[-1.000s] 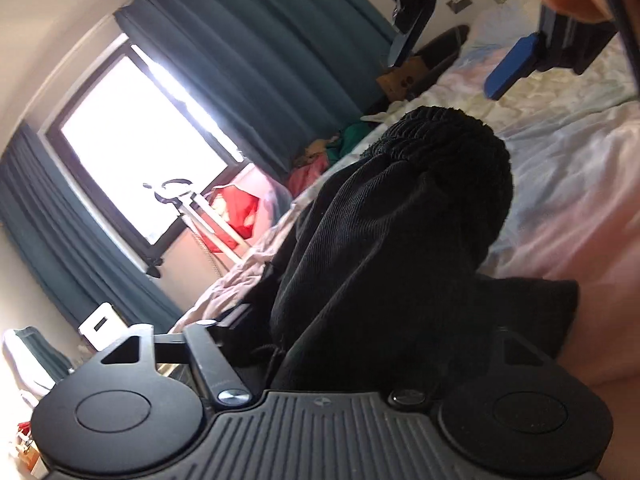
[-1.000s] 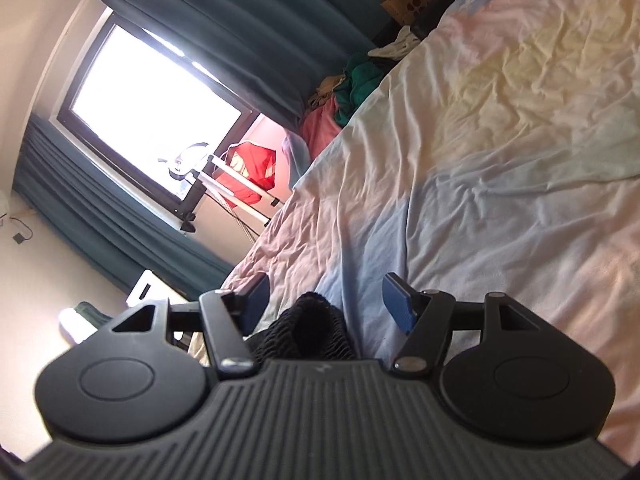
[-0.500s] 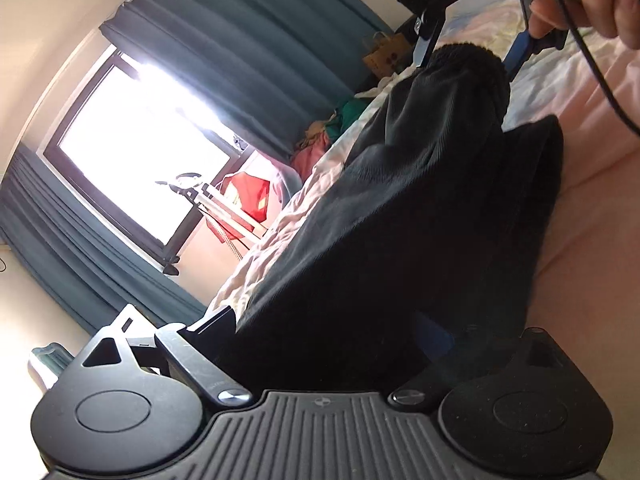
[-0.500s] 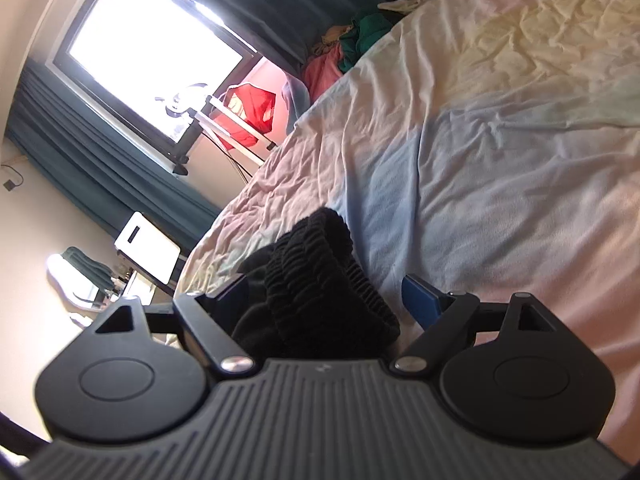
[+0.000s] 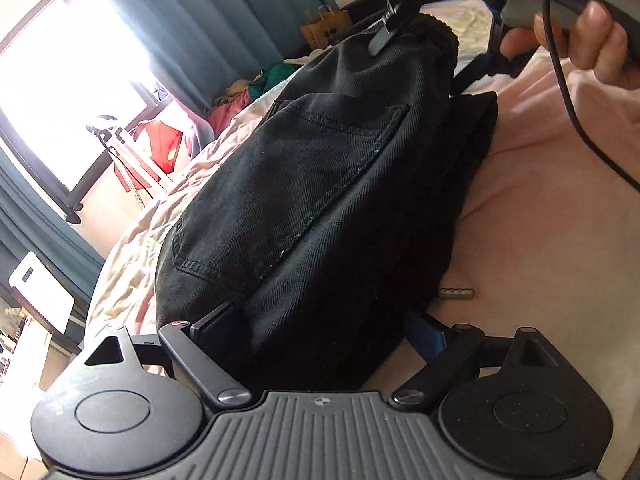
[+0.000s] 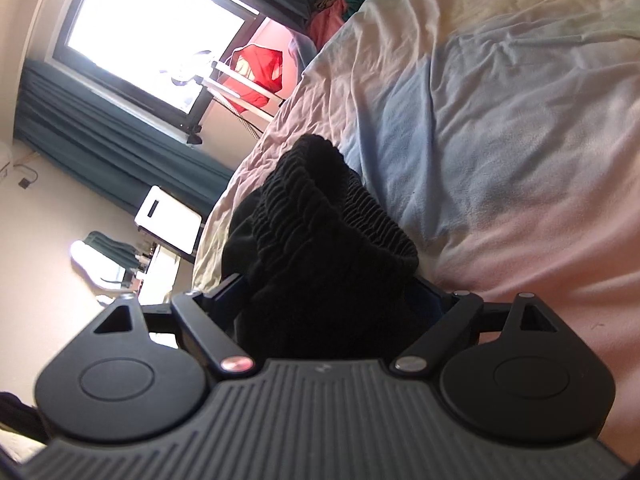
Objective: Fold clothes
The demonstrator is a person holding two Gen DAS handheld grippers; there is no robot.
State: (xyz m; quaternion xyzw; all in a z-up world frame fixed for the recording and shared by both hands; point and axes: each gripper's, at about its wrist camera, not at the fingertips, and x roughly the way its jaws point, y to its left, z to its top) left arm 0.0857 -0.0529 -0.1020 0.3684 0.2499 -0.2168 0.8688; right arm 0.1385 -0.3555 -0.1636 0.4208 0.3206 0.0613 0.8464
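Observation:
A pair of black trousers (image 5: 320, 200) with a patch pocket and an elastic waistband lies folded on the bed. My left gripper (image 5: 320, 332) has its jaws wide apart around one end of the folded cloth, which fills the gap. My right gripper (image 6: 332, 300) also stands wide, with the bunched waistband (image 6: 320, 208) between its fingers; it shows at the far end of the trousers in the left wrist view (image 5: 436, 36), held by a hand. Whether either jaw presses the cloth is hidden.
The bed sheet (image 6: 500, 120) is pastel pink, blue and cream, wrinkled. A heap of coloured clothes (image 5: 256, 88) lies by the teal curtains (image 5: 224, 12). A drying rack with red cloth (image 6: 252, 76) stands under the bright window. A small metal piece (image 5: 456, 293) lies on the sheet.
The trousers have been lowered onto the bed. The right gripper has closed in on the waistband, which now fills its gap. The left gripper's jaws have spread wider around the cloth.

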